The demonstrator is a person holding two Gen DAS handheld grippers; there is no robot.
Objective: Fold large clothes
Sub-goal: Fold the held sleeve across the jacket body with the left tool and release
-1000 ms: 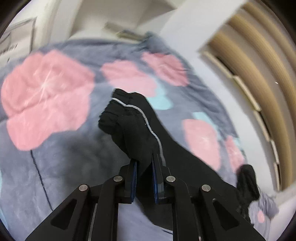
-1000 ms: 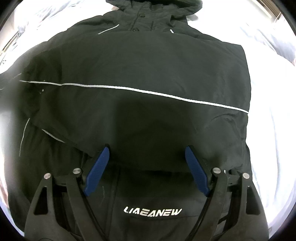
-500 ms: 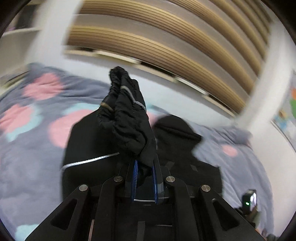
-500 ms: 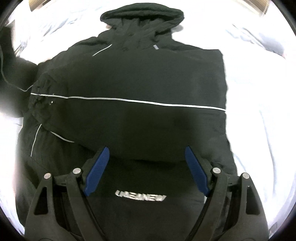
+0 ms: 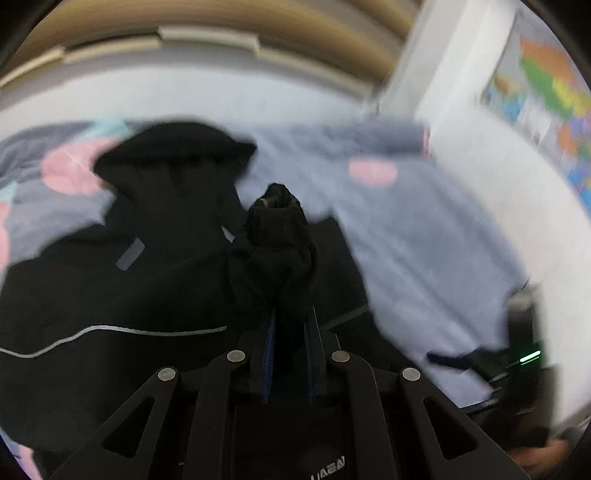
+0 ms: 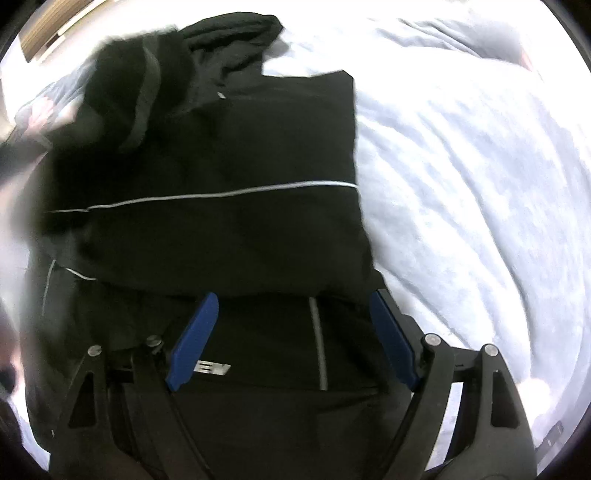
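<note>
A black hooded jacket (image 5: 110, 295) with thin reflective piping lies spread on the bed, its hood (image 5: 173, 147) at the far end. My left gripper (image 5: 290, 314) has the bunched black sleeve cuff (image 5: 275, 236) between its blue pads, held up over the jacket's chest. Its jaws are opening slightly, though the pads still press the fabric. In the right wrist view the jacket (image 6: 221, 147) fills the left and middle, and the lifted sleeve (image 6: 125, 85) blurs across its top left. My right gripper (image 6: 293, 297) hangs open above the jacket's lower front, holding nothing.
A pale grey-blue bed cover (image 6: 461, 184) with pink flowers (image 5: 373, 173) lies under and to the right of the jacket. A slatted wooden headboard (image 5: 184, 22) and a colourful wall poster (image 5: 546, 92) stand beyond. A dark device with a green light (image 5: 528, 358) sits at the right.
My left gripper swung the sleeve from over the flowered cover across onto the jacket's body. My right gripper shifted to the right, staying open.
</note>
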